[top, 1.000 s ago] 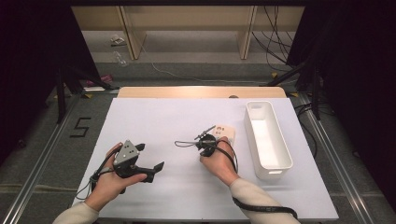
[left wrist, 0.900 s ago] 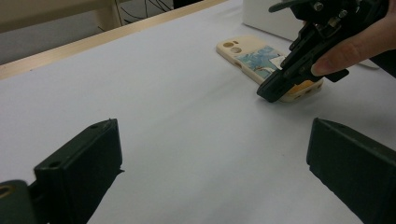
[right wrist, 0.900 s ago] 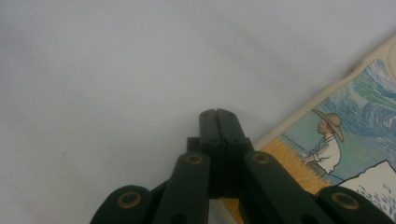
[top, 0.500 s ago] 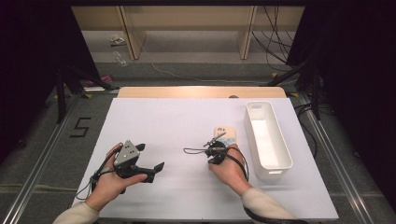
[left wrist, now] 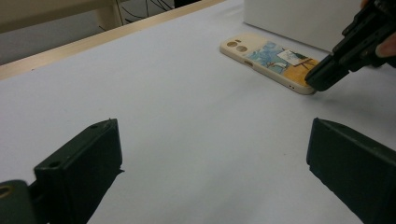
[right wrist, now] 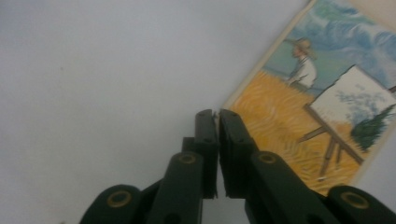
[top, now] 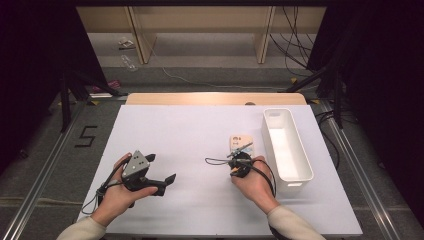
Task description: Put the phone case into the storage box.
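The phone case [top: 241,146] with the painted picture on its back is lying flat on the white counter [top: 190,135], just beside the white bin [top: 286,145]. The right claw [right wrist: 217,116] is pointing down at the case's near corner, its jaws all but together with only a thin slit between them, having just been opening a little, and nothing sitting between them. The left claw [left wrist: 210,154] is resting well apart from the case, its jaws standing wide apart and gripping nothing.

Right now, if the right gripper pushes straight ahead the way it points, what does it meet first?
Most likely the phone case: the right gripper has its fingers almost shut at the case's near corner, though whether they touch is unclear.
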The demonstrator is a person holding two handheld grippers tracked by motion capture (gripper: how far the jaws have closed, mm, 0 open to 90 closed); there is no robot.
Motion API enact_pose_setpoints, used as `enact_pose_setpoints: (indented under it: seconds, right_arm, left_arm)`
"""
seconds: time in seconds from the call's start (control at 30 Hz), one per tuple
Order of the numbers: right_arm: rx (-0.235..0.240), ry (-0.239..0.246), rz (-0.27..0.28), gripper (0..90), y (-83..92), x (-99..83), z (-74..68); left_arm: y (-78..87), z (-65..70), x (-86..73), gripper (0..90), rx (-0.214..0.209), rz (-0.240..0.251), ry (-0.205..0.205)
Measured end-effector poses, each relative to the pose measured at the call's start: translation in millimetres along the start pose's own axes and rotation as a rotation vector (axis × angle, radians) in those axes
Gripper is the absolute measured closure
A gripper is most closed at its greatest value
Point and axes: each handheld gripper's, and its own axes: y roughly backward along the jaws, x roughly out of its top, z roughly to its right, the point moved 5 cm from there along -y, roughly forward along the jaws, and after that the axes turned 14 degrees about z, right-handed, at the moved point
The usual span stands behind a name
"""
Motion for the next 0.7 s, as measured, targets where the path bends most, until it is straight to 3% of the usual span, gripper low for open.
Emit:
enact_pose_setpoints:
  seconds: [0.03, 0.1, 0.13, 0.17, 0.2, 0.23, 0.33, 0.43, 0.57, 0.7]
  right_arm:
    - [0.000, 0.000, 0.000, 82.4, 0.0, 0.0, 0.0]
    - [-0.014, -0.069, 0.029, 62.2, 9.0, 13.6, 5.0]
    - [-0.014, -0.069, 0.029, 62.2, 9.0, 13.6, 5.0]
    - [-0.054, -0.097, 0.046, 46.2, 12.3, 23.6, 11.1]
    - [-0.054, -0.097, 0.046, 46.2, 12.3, 23.6, 11.1]
    - [-0.081, -0.107, 0.020, 27.5, 13.0, 30.9, 17.6]
    - [-0.125, -0.167, -0.007, 14.6, 11.1, 39.7, 26.5]
    - [-0.098, -0.225, -0.062, 13.4, 6.4, 44.7, 31.5]
    - [-0.115, -0.276, -0.090, 13.4, -3.6, 45.8, 35.1]
    - [-0.150, -0.286, -0.116, 13.4, -11.1, 43.1, 39.5]
  left_arm:
    - [0.0, 0.0, 0.0, 3.0, 0.000, 0.000, 0.000]
    - [-0.3, 0.6, 0.1, 3.0, 0.000, 0.001, 0.000]
    - [-0.3, 0.6, 0.1, 3.0, 0.000, 0.001, 0.000]
    - [-0.3, 0.9, 0.2, 3.0, -0.002, 0.002, 0.000]
    - [-0.3, 1.0, 0.3, 3.0, -0.002, 0.002, 0.000]
    - [-0.2, 1.0, 0.4, 3.0, -0.002, 0.003, 0.000]
    - [-0.2, 1.0, 0.4, 3.0, -0.003, 0.002, 0.000]
    - [-0.3, 0.6, 0.2, 3.0, -0.002, 0.002, 0.000]
    - [-0.4, 0.9, 0.2, 3.1, -0.004, 0.002, 0.001]
    - [-0.3, 1.3, 0.3, 3.1, -0.006, 0.002, 0.000]
